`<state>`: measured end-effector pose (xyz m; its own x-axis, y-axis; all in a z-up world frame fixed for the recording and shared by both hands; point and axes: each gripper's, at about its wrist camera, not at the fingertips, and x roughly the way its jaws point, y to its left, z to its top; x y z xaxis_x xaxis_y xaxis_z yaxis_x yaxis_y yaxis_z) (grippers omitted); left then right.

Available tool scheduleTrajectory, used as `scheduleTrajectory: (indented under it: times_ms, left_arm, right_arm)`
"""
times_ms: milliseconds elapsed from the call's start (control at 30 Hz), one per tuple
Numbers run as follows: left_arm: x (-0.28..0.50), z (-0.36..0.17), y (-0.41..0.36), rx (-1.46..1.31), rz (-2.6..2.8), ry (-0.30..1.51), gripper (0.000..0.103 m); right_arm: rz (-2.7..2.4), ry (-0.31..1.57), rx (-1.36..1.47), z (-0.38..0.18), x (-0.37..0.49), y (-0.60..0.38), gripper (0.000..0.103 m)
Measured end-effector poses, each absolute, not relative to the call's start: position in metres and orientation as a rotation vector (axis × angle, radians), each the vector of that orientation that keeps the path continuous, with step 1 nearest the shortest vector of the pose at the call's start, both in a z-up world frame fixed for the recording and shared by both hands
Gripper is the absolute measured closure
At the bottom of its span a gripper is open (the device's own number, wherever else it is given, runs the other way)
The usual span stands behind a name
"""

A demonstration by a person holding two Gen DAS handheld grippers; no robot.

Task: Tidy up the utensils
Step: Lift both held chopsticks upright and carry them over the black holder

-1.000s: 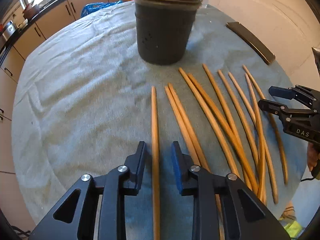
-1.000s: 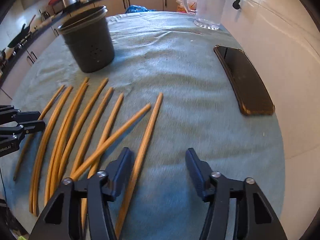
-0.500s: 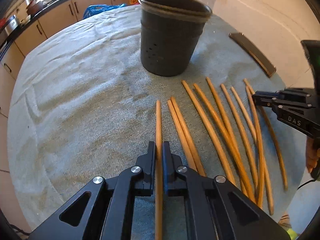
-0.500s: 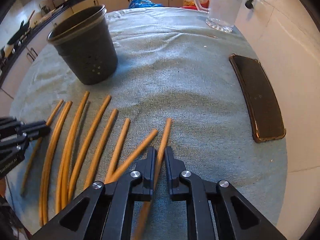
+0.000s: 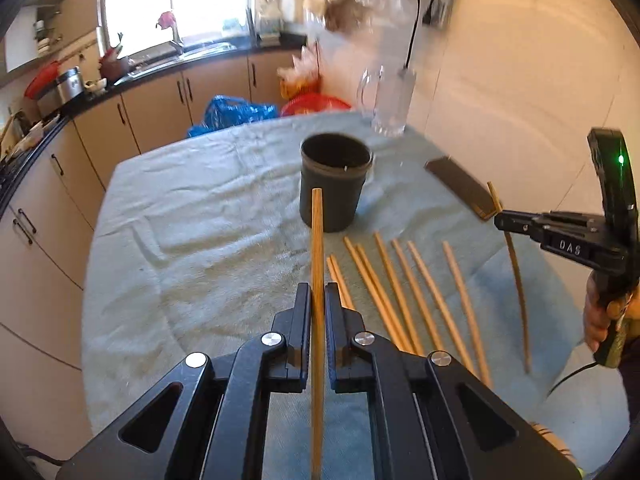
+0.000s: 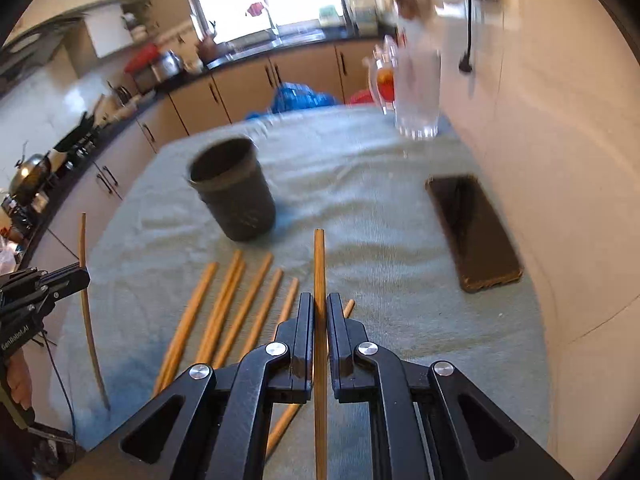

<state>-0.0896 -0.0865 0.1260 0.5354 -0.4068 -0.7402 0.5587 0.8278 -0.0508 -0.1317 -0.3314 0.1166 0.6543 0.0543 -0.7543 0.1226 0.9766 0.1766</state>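
Left wrist view: my left tool [image 5: 318,312] is pinching one chopstick [image 5: 317,264] between its pads, jaws pressed nearly together with only the stick's width between them. The stick runs straight along the fingers and its far end shows in front of the black cup [image 5: 335,184], clear of the table [image 5: 192,240]. I read that grip as a carry: held along the fingers, the stick can be tipped end-first into the cup. The other sticks [image 5: 400,292] lie fanned on the cloth just this side of the cup. At the right edge my right tool [image 5: 505,222] is closed on a second stick [image 5: 516,280], which hangs steeply through its tips.

Right wrist view: the right tool [image 6: 319,316] is also clamped on its stick [image 6: 319,280], jaws almost shut, the stick lying in line with the fingers and lifted off the cloth. The cup [image 6: 232,192] stands ahead and to the left, apparently empty, though its inside is blurred. Loose sticks [image 6: 224,308] lie between it and me. A phone [image 6: 474,232] lies flat to the right, well clear, and a glass jug [image 6: 416,92] stands at the far edge. At the left, the left tool [image 6: 78,276] holds its stick [image 6: 86,312] near upright.
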Motion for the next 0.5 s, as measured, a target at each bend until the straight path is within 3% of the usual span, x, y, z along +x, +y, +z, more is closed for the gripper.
scheduleTrajectory:
  times_ms: [500]
  left_arm:
    - [-0.157,0.177,-0.046,0.117,-0.533,0.612,0.097]
  right_arm:
    - [0.019,0.629,0.162,0.177,-0.202,-0.297,0.096]
